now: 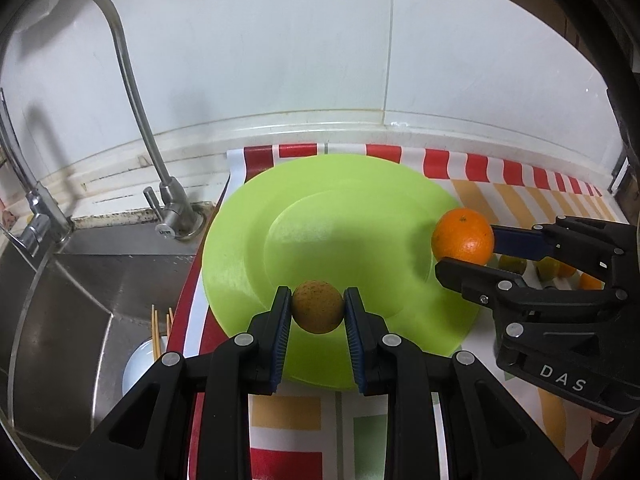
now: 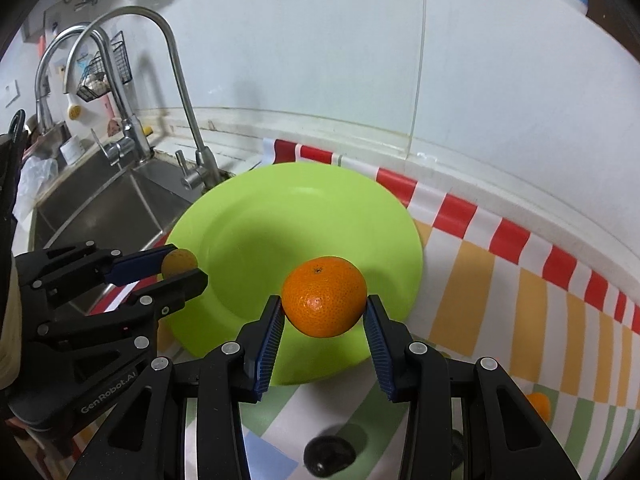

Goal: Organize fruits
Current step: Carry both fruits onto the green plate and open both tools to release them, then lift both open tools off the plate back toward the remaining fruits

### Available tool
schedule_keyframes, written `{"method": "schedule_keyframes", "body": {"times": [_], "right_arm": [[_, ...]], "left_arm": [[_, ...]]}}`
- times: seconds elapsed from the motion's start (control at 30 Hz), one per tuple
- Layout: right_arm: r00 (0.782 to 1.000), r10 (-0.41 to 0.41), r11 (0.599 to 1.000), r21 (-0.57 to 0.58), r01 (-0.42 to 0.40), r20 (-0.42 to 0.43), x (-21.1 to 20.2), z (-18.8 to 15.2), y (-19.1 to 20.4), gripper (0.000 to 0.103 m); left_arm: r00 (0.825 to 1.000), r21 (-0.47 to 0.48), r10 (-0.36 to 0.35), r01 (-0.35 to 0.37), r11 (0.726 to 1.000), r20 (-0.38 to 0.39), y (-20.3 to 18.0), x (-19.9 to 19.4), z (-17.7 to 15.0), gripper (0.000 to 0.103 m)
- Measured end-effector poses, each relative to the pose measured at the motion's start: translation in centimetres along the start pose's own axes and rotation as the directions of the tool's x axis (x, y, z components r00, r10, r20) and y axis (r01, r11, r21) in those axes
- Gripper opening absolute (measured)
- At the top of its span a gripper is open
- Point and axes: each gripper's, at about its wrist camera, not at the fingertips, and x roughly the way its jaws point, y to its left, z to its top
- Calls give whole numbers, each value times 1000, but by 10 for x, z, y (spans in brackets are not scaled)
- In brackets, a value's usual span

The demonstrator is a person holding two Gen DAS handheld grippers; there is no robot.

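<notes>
Left gripper (image 1: 318, 312) clamped on a small dull fruit (image 1: 318, 307), right gripper (image 2: 324, 320) clamped on an orange (image 2: 324, 297), both held above the green plate (image 1: 240, 248), likely for setting down there.

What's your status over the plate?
Left hand-held gripper shut on small fruit. Right hand-held gripper shut on orange. Green plate bare, nothing blocking.
</notes>
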Motion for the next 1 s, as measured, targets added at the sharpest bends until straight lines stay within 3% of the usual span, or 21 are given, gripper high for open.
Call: {"method": "schedule_keyframes", "body": {"times": [0.23, 0.33, 0.47, 1.0], "right_arm": [[1000, 6, 1000, 1, -6, -24, 9, -1, -1, 42], [1000, 3, 1000, 4, -3, -21, 9, -1, -2, 42], [1000, -11, 1000, 11, 11, 2, 3, 0, -4, 50], [993, -47, 997, 70, 40, 108, -79, -17, -20, 50]], "left_arm": [[1000, 0, -9, 9, 1000, -10, 0, 5, 1, 27], [1000, -6, -9, 9, 1000, -2, 1, 3, 2, 34], [1000, -4, 9, -9, 1000, 5, 0, -5, 4, 34], [993, 58, 12, -19, 998, 116, -40, -78, 5, 59]]}}
